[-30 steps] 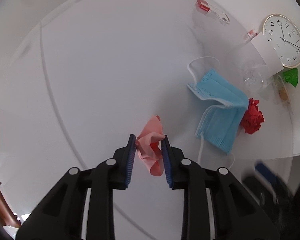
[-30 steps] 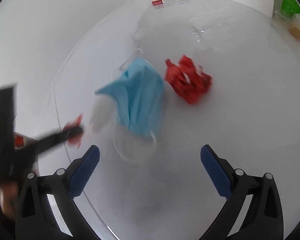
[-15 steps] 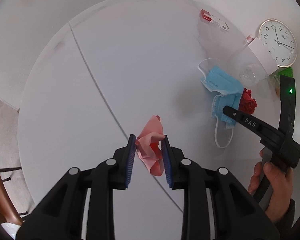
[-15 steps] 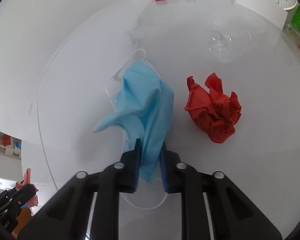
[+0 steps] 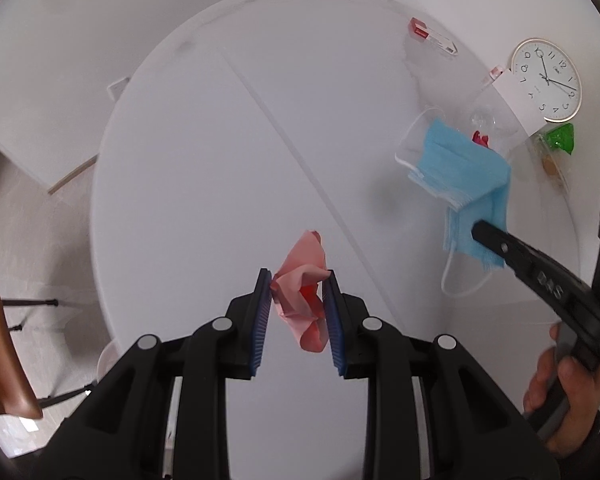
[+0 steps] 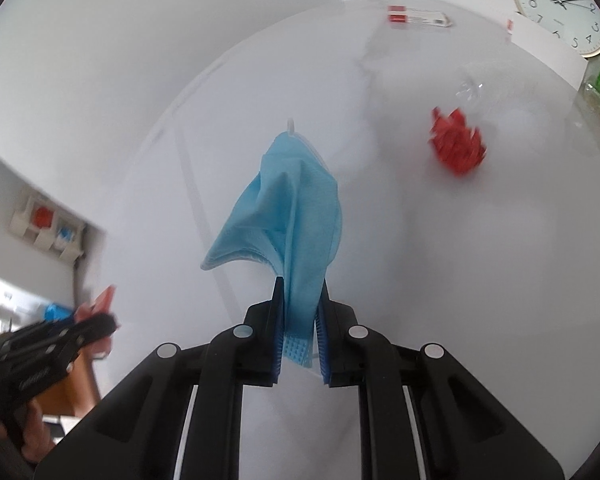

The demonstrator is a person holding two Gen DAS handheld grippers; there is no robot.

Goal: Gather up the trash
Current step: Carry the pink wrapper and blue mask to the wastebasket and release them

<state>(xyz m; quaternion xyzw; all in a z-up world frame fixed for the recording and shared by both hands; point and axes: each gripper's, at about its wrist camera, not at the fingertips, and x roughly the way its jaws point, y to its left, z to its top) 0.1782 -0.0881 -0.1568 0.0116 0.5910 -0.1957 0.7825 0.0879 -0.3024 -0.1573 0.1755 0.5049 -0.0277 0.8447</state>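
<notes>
Since a second ago the right gripper (image 6: 299, 300) has gone from wide-spread jaws above the table to pinching the pleated light-blue face mask (image 6: 288, 216), which was lying flat and now hangs clear of the round white table (image 6: 420, 260); the left gripper (image 5: 298, 292) has drawn back with its load, so more of the tabletop shows beneath it.

At the left, the left gripper's blue pads are pressed onto a crumpled pink paper scrap (image 5: 302, 280), held above the near half of the table, left of the seam that crosses it. To its right the mask dangles from the right gripper, its white ear loops trailing, and a hand (image 5: 560, 392) grips that tool's handle. Farther right a crumpled red paper ball (image 6: 458, 146) lies on the table, apart from both grippers. Beyond it sit a clear crumpled plastic piece (image 6: 476, 84), a small red-and-white box (image 6: 418, 16), a round gold-rimmed wall clock (image 6: 562, 4) and a green wrapper (image 5: 558, 140).
</notes>
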